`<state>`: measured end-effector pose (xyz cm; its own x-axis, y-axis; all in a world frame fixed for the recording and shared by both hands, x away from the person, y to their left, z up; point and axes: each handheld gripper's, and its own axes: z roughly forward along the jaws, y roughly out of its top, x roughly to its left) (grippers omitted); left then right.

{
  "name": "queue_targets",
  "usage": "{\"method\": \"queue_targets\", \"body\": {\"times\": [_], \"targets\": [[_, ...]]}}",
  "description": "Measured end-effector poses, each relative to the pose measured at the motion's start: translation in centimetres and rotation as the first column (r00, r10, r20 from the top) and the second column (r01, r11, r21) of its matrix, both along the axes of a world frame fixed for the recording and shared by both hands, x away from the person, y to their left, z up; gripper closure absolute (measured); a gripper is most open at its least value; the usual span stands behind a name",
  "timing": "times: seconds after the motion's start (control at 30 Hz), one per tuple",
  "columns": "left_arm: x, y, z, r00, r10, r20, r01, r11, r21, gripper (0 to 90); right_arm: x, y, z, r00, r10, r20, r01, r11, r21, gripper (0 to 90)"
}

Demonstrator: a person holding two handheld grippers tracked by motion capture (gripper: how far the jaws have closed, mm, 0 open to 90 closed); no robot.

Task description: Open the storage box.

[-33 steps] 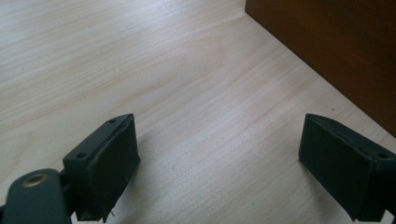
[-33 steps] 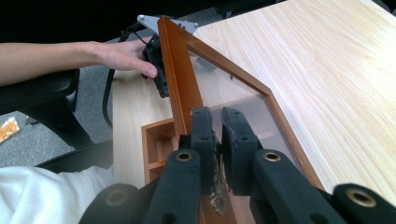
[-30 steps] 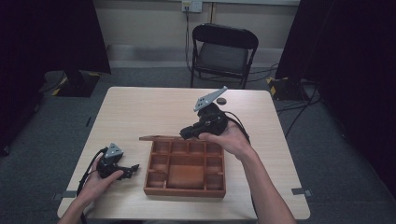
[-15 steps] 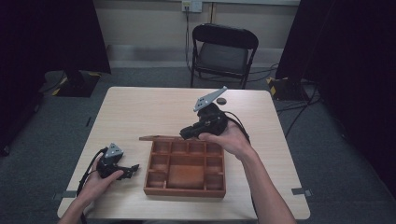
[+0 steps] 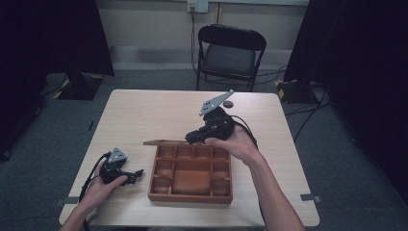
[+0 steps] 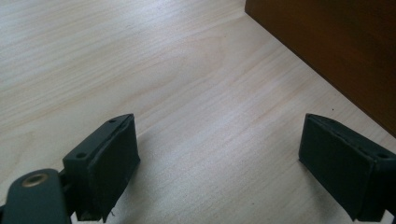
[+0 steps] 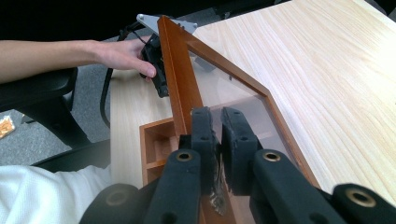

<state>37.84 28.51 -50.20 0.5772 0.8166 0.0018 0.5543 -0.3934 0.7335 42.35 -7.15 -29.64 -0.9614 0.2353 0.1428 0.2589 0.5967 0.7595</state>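
- The right claw [image 7: 215, 122] is pinched shut on the frame of the glazed lid [image 7: 180, 79], which is swung open at the far side of the wooden box [image 5: 191, 174]; the box sits near the worktop's [image 5: 144, 115] near edge.
- To swing the lid well, I would follow the hinge arc slowly, without twisting the thin frame.
- The left claw [image 6: 233, 163] rests wide open and empty, just beside the box's left wall (free to steady it).
- The hinges are hidden; whether the compartments hold anything is hard to tell.
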Motion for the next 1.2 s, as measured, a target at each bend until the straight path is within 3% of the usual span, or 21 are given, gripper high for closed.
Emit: {"method": "queue_targets", "body": {"times": [1.2], "targets": [[0.05, 0.05, 0.02, 1.0, -0.007, -0.001, 0.007, 1.0, 0.004, 10.9, -0.08, 0.05, 0.04, 1.0, -0.003, 0.007, 0.003, 1.0, -0.005, 84.2]]}}
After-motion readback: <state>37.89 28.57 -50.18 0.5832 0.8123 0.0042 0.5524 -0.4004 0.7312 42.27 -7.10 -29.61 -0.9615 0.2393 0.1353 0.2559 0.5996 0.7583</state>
